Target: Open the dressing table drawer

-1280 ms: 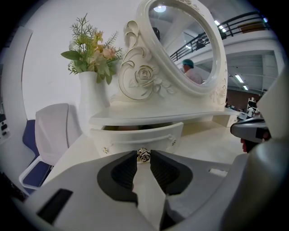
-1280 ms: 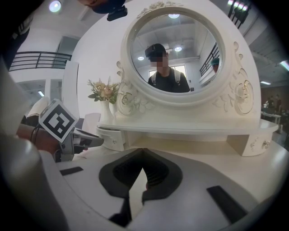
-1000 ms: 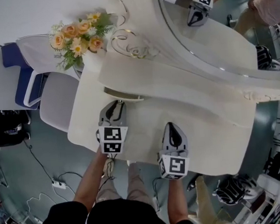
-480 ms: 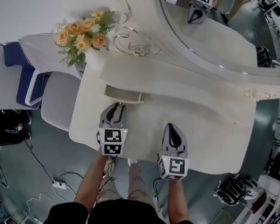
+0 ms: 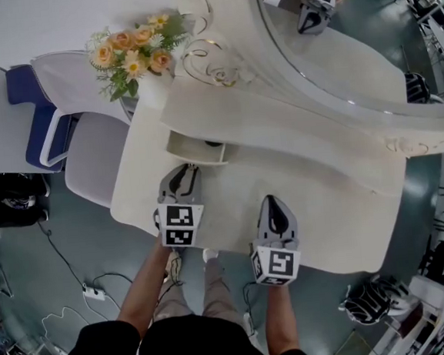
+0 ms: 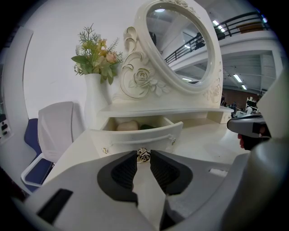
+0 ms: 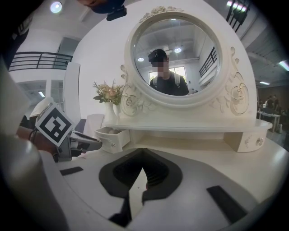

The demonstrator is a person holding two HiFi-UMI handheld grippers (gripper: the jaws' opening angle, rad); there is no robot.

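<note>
My left claw (image 6: pixel 143 156) is clenched on the knob (image 6: pixel 143 153) of the drawer (image 6: pixel 135 135), which stands partly pulled out at the left side of the desk (image 5: pixel 324 195) (small items lie inside). My right claw (image 7: pixel 142 150) is clenched on nothing, above the desk.

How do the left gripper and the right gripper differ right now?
The left gripper grips the knob of the open drawer with its fingers; the right gripper has its fingers shut on nothing. The left gripper is at the drawer; the right gripper hovers over bare tabletop. Both point toward the mirror.
</note>
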